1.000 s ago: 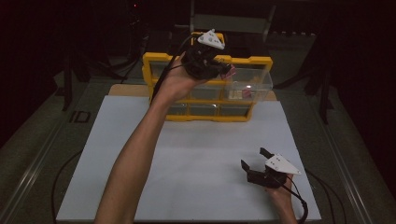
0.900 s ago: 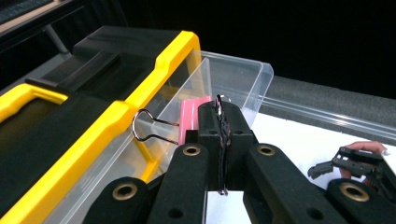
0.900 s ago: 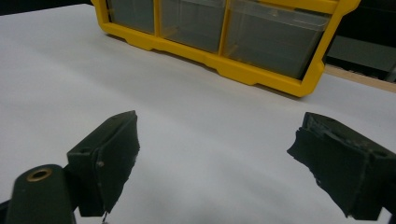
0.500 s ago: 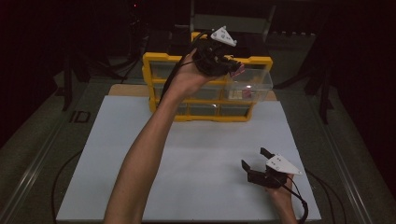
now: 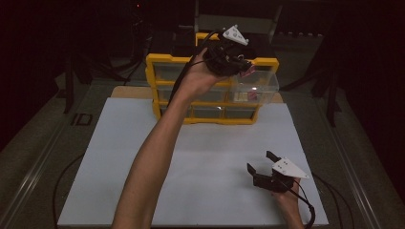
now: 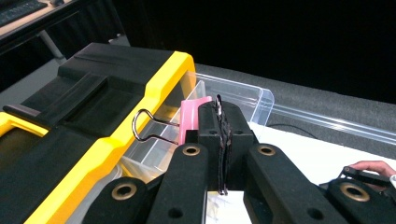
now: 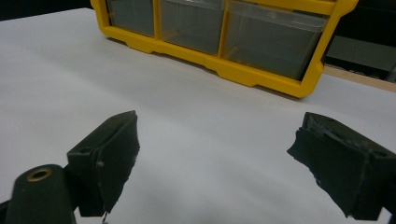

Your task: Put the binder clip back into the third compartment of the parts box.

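Note:
A yellow organiser [image 5: 160,61] with clear drawers stands at the back of the white mat [image 5: 205,157]. Its top right drawer [image 5: 260,85] is pulled out. My left gripper [image 5: 242,67] is raised over that drawer, shut on a pink binder clip [image 5: 249,71]. In the left gripper view the pink clip [image 6: 190,117] sits pinched between the closed jaws of my left gripper [image 6: 219,116], its wire handle sticking out left over the open drawer [image 6: 245,95]. My right gripper [image 5: 260,161] rests low on the mat at the front right, open with nothing in it. In its own view the right gripper [image 7: 215,135] faces the organiser's bottom drawers [image 7: 273,39].
The organiser's black and yellow top [image 6: 116,79] lies just left of the held clip. Cables run off the mat's front corners. A dark table edge rail [image 5: 353,176] borders the mat on the right.
My left hand has carried the clip rightward, from above the organiser's middle to above the open right drawer. The right gripper has stayed put.

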Tool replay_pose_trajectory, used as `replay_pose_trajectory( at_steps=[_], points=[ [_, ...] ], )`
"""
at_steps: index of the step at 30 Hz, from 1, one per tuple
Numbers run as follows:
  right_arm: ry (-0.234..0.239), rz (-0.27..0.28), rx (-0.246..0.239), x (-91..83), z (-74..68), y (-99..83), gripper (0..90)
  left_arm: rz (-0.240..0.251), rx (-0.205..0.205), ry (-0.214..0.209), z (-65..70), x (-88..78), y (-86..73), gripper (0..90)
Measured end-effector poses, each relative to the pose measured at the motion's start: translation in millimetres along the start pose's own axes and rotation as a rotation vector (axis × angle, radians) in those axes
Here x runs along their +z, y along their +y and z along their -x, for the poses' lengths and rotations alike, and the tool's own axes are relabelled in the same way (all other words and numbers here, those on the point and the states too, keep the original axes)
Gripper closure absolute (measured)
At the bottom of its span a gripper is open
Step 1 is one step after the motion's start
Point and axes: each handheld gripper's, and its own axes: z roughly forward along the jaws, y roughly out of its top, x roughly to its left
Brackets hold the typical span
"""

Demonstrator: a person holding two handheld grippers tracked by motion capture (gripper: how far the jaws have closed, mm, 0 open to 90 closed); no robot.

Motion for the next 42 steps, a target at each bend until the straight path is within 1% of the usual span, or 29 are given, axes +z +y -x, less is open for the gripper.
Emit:
replay_pose_trajectory(
  at_steps=[3,7,13,18,19,20,21,22,23,24,26,30,33,36,39,42],
  points=[
    [0.0,0.0,0.002,0.0,0.0,0.0,12.6,-0.006,0.002,0.0,-0.3,2.5,1.3,89.3],
    [0.001,0.0,0.003,0.1,-0.1,0.1,12.6,-0.001,-0.002,0.0,-0.1,5.1,3.7,89.3],
    [0.001,0.001,0.006,-0.2,0.2,0.2,12.6,-0.006,-0.005,0.002,-1.5,7.8,4.6,89.3],
    [0.002,0.002,0.006,-0.2,0.1,0.2,12.6,0.001,-0.017,-0.004,-3.3,9.6,4.8,89.3],
    [0.002,0.002,0.006,-0.3,0.1,0.3,12.6,0.001,-0.023,-0.003,-3.6,10.3,5.1,89.2],
    [0.002,0.002,0.006,-0.3,0.1,0.3,12.6,0.01,-0.037,-0.01,-4.6,10.8,4.8,88.8],
    [0.002,0.002,0.006,-0.3,0.1,0.3,12.6,0.025,-0.067,-0.037,-6.0,11.8,4.1,81.2],
    [0.002,0.002,0.005,-0.4,0.1,0.3,12.6,0.021,-0.093,-0.044,-6.5,13.1,3.4,65.2],
    [0.001,0.003,0.004,-0.4,0.1,0.3,12.6,0.0,-0.111,-0.039,-6.8,15.1,2.9,45.6],
    [0.002,0.004,0.005,-0.6,0.1,0.3,12.6,-0.024,-0.122,-0.032,-7.2,16.6,1.9,31.0],
    [0.002,0.004,0.004,-0.5,0.1,0.3,12.6,-0.048,-0.123,-0.015,-7.2,17.1,-0.8,16.7],
    [0.002,0.004,0.003,-0.3,-0.2,0.4,12.6,-0.04,-0.134,-0.003,-9.7,12.3,-6.6,13.8],
    [0.002,0.004,0.003,-0.3,0.0,0.4,12.6,-0.046,-0.134,0.007,-9.3,8.5,-11.3,12.7],
    [0.001,0.003,0.002,-0.4,0.0,0.4,12.6,-0.041,-0.132,0.007,-7.8,2.8,-17.6,12.0],
    [0.001,0.002,0.0,-0.1,-0.1,0.2,12.6,-0.045,-0.131,0.012,-8.4,-3.4,-24.7,11.9],
    [0.002,0.002,-0.002,0.1,-0.6,0.2,12.6,-0.042,-0.143,0.016,-11.6,-9.9,-30.7,11.7]
  ],
)
